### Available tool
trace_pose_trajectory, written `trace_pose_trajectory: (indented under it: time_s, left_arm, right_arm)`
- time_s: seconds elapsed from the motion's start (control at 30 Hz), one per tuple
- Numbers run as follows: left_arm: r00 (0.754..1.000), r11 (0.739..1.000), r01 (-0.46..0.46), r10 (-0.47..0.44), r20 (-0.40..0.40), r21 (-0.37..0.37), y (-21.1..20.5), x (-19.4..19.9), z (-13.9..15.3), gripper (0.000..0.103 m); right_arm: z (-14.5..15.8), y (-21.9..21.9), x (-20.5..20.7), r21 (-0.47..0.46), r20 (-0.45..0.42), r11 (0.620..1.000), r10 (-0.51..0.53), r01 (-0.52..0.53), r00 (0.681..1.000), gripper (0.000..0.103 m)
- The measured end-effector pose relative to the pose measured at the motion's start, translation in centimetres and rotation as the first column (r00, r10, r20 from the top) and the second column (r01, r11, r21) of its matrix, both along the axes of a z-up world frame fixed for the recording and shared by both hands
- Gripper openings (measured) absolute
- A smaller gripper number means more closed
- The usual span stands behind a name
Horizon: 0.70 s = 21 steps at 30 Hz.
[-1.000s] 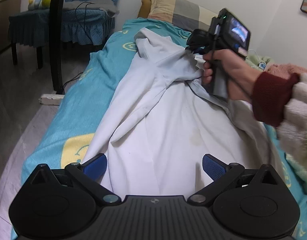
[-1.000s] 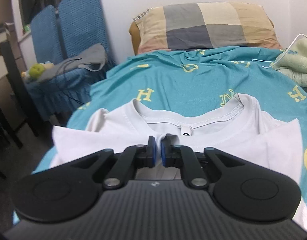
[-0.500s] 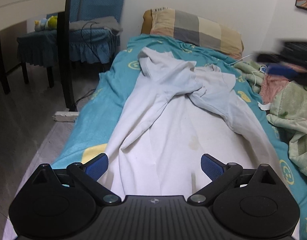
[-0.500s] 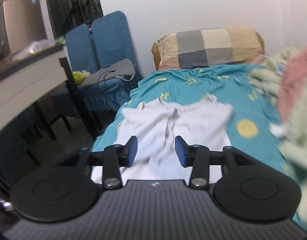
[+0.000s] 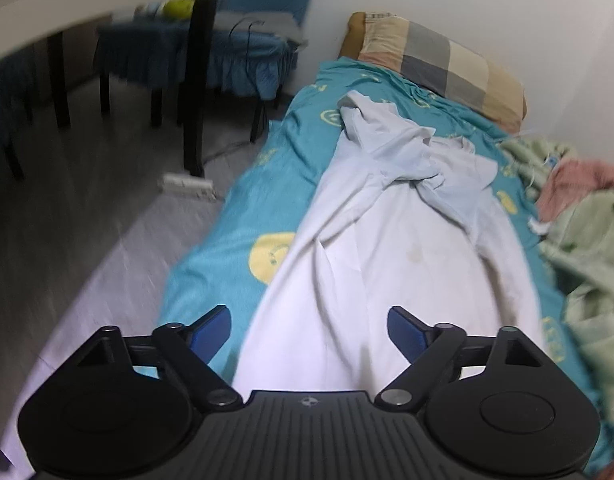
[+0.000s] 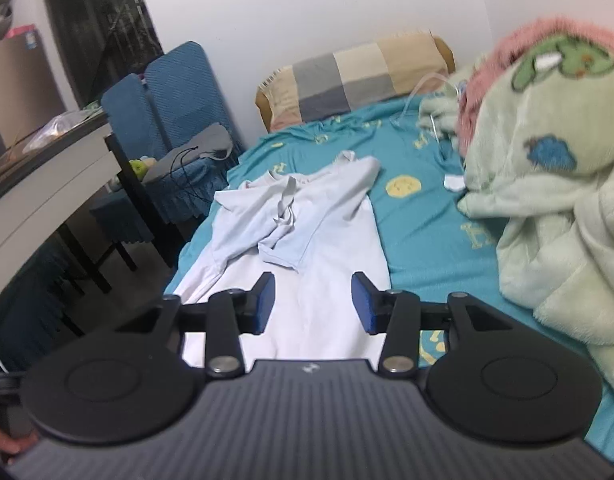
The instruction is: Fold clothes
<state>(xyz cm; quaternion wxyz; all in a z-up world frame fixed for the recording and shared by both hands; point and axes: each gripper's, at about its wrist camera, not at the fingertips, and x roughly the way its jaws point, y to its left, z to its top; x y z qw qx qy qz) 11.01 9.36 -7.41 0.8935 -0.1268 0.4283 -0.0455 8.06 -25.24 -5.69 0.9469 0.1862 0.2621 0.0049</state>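
A white T-shirt (image 5: pixel 387 248) lies lengthwise on the teal bed sheet (image 5: pixel 243 216), hem near me, both sleeves folded in and bunched over the chest. It also shows in the right wrist view (image 6: pixel 323 232), collar toward the pillow. My left gripper (image 5: pixel 309 330) is open and empty above the shirt's hem. My right gripper (image 6: pixel 313 300) is open and empty above the shirt's lower half, well back from the sleeves.
A checked pillow (image 6: pixel 359 76) lies at the head of the bed. A green and pink blanket (image 6: pixel 555 184) is heaped along the right side. A blue chair (image 6: pixel 179 120), a desk (image 6: pixel 35 184) and a power strip (image 5: pixel 187 186) stand left of the bed.
My right gripper let go of the shirt's sleeve at the chest, opened, and pulled back toward the foot of the bed. My left gripper stayed open and shifted slightly.
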Motion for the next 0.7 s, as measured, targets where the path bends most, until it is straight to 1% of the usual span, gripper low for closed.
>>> trace_pose_trajectory:
  time_s: [0.07, 0.17, 0.27, 0.33, 0.4, 0.43, 0.47, 0.5, 0.53, 0.6, 0.7]
  left_arm:
    - [0.999, 1.0, 0.029, -0.029, -0.021, 0.005, -0.8, -0.3, 0.1, 0.076]
    - [0.994, 0.994, 0.098, -0.095, -0.059, 0.054, -3.1, -0.5, -0.5, 0.07]
    - [0.98, 0.978, 0.179, -0.167, -0.11, 0.104, -5.9, -0.2, -1.9, 0.062]
    - [0.966, 0.963, 0.234, -0.214, -0.148, 0.136, -7.4, -0.1, -2.8, 0.055]
    - [0.953, 0.944, 0.273, -0.239, -0.187, 0.187, -8.7, 0.0, -3.7, 0.029]
    - [0.949, 0.935, 0.283, -0.241, -0.205, 0.212, -9.0, 0.0, -4.0, 0.021]
    - [0.948, 0.931, 0.285, -0.24, -0.208, 0.227, -9.1, -0.1, -4.0, 0.01]
    - [0.949, 0.929, 0.285, -0.238, -0.205, 0.238, -9.0, -0.1, -3.8, 0.008]
    - [0.952, 0.925, 0.283, -0.239, -0.192, 0.252, -8.9, -0.3, -3.4, 0.003]
    - [0.956, 0.92, 0.282, -0.246, -0.157, 0.273, -8.8, -1.0, -2.2, 0.002]
    - [0.956, 0.914, 0.293, -0.271, -0.117, 0.281, -8.5, -2.2, -0.1, 0.001]
  right_arm:
    - [-0.4, -0.6, 0.5, 0.034, -0.012, 0.999, 0.001, -0.001, 1.0, 0.046]
    - [-1.0, -1.2, 0.8, 0.064, -0.03, 0.998, 0.003, -0.001, 1.0, 0.046]
    - [-1.6, -1.8, 1.2, 0.095, -0.048, 0.995, 0.005, 0.0, 0.999, 0.046]
    - [-1.9, -2.3, 1.4, 0.115, -0.061, 0.993, 0.006, 0.001, 0.998, 0.046]
    - [-2.3, -2.7, 1.6, 0.136, -0.074, 0.991, 0.007, 0.003, 0.997, 0.046]
    - [-2.6, -2.8, 1.7, 0.146, -0.084, 0.989, 0.004, 0.008, 0.996, 0.046]
    - [-2.8, -3.0, 1.7, 0.157, -0.095, 0.987, 0.003, 0.012, 0.995, 0.046]
    - [-3.0, -3.1, 1.8, 0.169, -0.105, 0.985, 0.002, 0.016, 0.995, 0.046]
    - [-3.2, -3.3, 1.8, 0.181, -0.113, 0.983, 0.002, 0.018, 0.994, 0.046]
    - [-3.3, -3.4, 1.7, 0.201, -0.118, 0.979, 0.003, 0.021, 0.993, 0.046]
    - [-3.3, -3.5, 1.6, 0.208, -0.117, 0.978, 0.006, 0.018, 0.993, 0.046]
